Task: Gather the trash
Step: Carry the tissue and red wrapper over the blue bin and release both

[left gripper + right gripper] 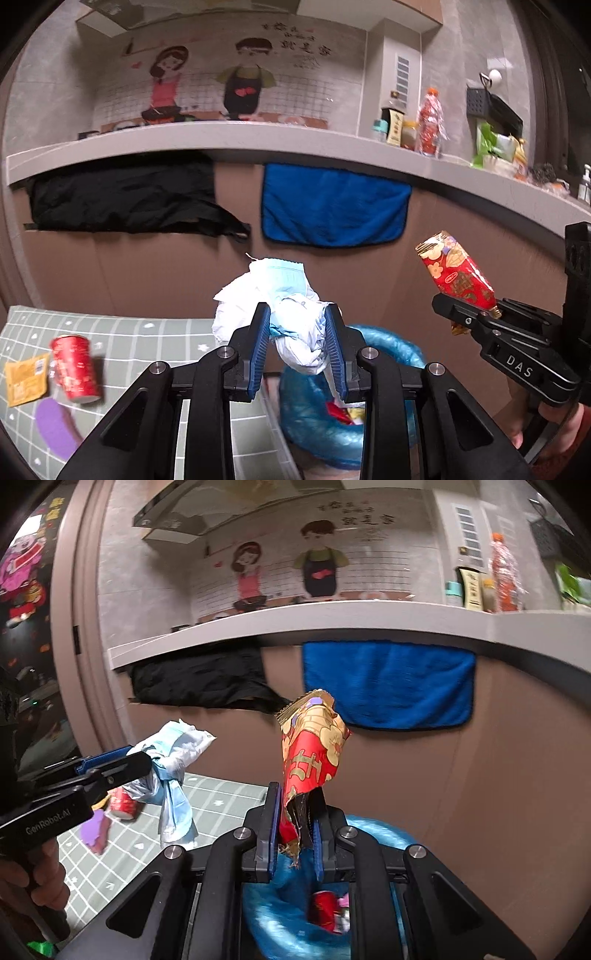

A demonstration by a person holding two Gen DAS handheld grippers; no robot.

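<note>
My left gripper (297, 325) is shut on a crumpled wad of white tissue and a light blue face mask (273, 295), held in the air above a blue-lined trash bin (317, 417); the wad also shows in the right wrist view (173, 753). My right gripper (295, 812) is shut on a red and gold snack wrapper (314, 749), held upright over the same bin (280, 915); the wrapper also shows in the left wrist view (454, 273). The bin holds some red and pink trash. A red can (75, 365) and a yellow packet (26, 378) lie on the green checked mat (147, 343).
A grey counter (221, 140) runs across the back with bottles and bags on its right end. A black cloth (122, 195) and a blue towel (332, 206) hang from its edge over a brown cabinet front. A purple piece (55, 424) lies on the mat.
</note>
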